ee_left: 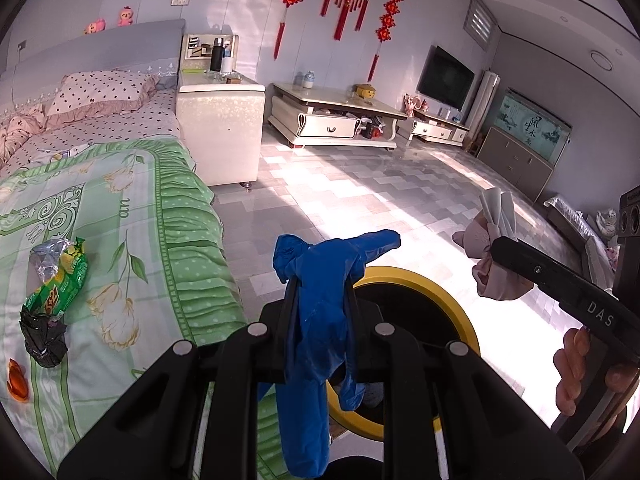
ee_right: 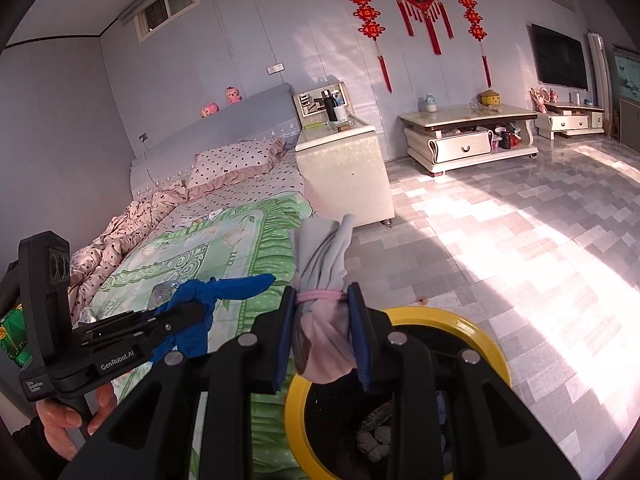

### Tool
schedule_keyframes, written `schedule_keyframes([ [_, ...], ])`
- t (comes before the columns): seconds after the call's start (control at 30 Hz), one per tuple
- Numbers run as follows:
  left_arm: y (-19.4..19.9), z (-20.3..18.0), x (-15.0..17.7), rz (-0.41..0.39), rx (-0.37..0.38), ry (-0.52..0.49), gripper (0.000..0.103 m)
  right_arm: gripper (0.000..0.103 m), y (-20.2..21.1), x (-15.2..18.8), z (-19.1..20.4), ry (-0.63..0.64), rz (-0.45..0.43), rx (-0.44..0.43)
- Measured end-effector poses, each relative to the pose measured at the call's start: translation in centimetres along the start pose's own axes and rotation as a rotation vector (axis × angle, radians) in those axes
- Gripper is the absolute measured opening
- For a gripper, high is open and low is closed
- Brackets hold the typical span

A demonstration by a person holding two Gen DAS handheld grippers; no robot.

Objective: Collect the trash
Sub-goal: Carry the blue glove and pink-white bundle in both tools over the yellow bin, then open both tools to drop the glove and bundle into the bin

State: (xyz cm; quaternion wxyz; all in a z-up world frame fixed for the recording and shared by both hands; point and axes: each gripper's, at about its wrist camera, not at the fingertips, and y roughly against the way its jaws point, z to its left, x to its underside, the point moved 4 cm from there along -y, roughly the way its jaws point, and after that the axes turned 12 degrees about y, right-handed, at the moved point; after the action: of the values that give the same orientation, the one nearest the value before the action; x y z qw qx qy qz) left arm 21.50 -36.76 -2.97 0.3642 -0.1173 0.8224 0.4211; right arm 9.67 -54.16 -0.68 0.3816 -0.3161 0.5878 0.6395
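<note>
Left tongs (ee_left: 320,280) pinch a crumpled blue glove (ee_left: 320,320); right tongs (ee_right: 322,316) clamp a knotted pink bundle (ee_right: 322,344).

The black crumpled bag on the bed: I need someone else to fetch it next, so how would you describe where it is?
Start at the bed's green floral quilt, on the part nearest the camera. A green snack wrapper lies there, and the black crumpled bag sits at its near end, apparently touching it. It is the only black, dull lump there; the orange scrap beside it is bright and flat.

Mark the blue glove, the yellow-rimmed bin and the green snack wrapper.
blue glove (ee_left: 316,300), left wrist view, palm section.
yellow-rimmed bin (ee_right: 460,322), right wrist view, far rim.
green snack wrapper (ee_left: 60,284), left wrist view, printed middle.
</note>
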Motion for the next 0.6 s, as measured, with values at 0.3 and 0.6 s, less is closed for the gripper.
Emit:
schedule_keyframes([
  [0.3, -4.9, -1.5, 1.6, 0.063, 0.012, -0.011, 0.018, 0.025, -2.1, 1.8, -3.1, -0.063, 0.050, 0.034],
  [0.6, -8.3, -2.1, 3.2, 0.120, 0.032, -0.002, 0.019, 0.025, -4.0, 3.6, -5.2, -0.113, 0.094, 0.059],
])
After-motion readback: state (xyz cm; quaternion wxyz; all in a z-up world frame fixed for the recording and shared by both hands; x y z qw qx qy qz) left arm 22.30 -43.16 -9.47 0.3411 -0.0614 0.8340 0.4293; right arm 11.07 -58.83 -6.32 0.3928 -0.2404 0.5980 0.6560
